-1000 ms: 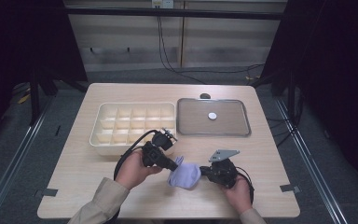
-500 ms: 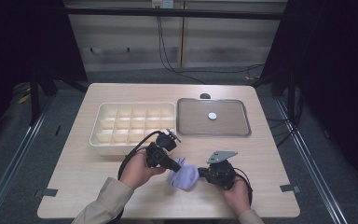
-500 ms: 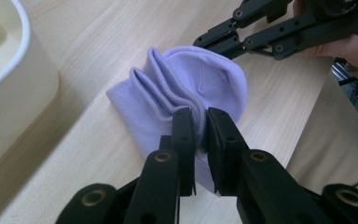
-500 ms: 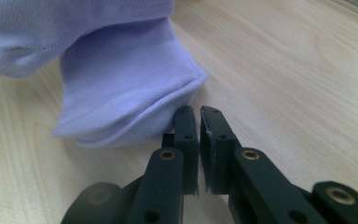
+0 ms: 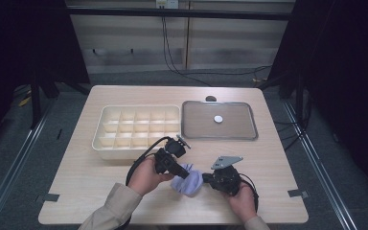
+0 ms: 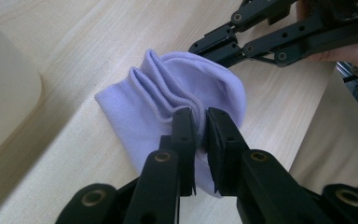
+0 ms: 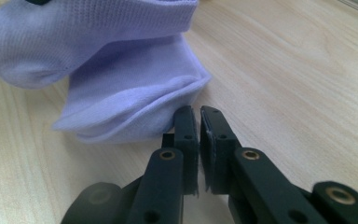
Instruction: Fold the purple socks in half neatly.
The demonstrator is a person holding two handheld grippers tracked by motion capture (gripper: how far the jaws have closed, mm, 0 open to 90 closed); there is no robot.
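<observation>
The left tongs pinch the folded lilac sock on the near surface while the right tongs, pressed nearly together, nip its edge, apparently mid-fold, so next comes a coordinated lift-over, though that right grip is hard to confirm.

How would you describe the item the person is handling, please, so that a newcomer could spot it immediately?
Start at the wooden table and move to its near edge, in front of the cream divided tray. Between the person's two hands lies a small lilac sock, folded over, with the left tongs pinching its ribbed cuff. It is the only soft, coloured thing there; the tray and the grey lid are rigid and pale.
</observation>
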